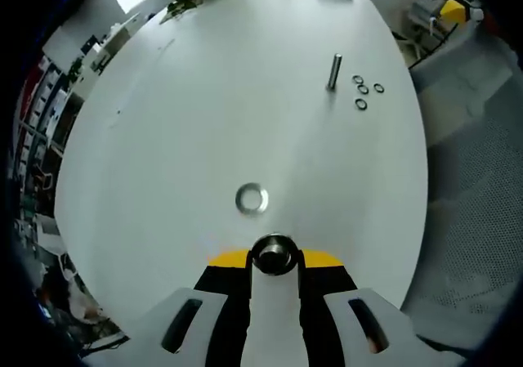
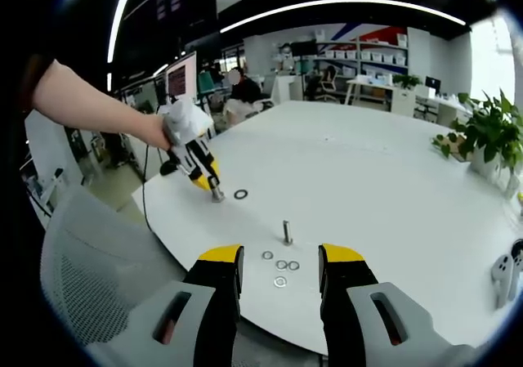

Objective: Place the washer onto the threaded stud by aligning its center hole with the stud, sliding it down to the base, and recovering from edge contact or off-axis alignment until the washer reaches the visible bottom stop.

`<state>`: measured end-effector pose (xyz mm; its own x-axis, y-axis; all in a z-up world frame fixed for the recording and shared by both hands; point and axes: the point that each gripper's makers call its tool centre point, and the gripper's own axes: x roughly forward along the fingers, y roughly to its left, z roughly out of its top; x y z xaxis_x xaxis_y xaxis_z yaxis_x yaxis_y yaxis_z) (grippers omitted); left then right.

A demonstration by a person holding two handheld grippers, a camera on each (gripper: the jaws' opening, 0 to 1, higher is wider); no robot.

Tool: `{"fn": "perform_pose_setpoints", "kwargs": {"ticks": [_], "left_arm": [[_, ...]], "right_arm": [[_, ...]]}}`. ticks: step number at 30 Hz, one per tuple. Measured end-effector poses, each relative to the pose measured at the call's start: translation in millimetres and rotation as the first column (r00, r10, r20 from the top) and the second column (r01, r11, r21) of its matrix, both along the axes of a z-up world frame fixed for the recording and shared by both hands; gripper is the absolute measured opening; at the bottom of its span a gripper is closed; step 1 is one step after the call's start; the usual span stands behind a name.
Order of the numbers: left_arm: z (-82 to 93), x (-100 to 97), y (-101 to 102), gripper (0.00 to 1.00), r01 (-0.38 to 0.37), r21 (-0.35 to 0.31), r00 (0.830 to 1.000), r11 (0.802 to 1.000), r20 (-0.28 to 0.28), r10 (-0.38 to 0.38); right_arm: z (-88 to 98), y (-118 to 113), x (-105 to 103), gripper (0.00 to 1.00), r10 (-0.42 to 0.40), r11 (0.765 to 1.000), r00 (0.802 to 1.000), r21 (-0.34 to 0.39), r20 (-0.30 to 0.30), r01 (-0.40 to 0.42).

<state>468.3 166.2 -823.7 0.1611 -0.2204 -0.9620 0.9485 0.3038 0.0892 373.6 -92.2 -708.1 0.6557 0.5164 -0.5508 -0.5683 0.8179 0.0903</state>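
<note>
Left gripper (image 1: 274, 257) clamps stud (image 1: 274, 252) upright on table (image 1: 204, 114), washer (image 1: 251, 199) just beside; right gripper (image 2: 280, 270) gapes, holding nothing. Step: washer pickup pending. Next: right jaws pinch washer rim, centre hole over stud

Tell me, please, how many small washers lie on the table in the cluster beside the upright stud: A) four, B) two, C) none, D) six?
A: four small washers lie flat on the white table just beside the upright stud, and the right gripper view also counts four near the stud.
</note>
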Motion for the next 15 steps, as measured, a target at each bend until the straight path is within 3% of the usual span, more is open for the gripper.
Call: {"fn": "perform_pose_setpoints", "kwargs": {"ticks": [15], "left_arm": [[-18.4,-2.7,1,0.19,-0.014,0.002,0.999,1.0,-0.035,0.014]], "right_arm": [[-0.6,-1,0,0.39,-0.004,1.0,1.0,-0.011,0.002,0.004]]}}
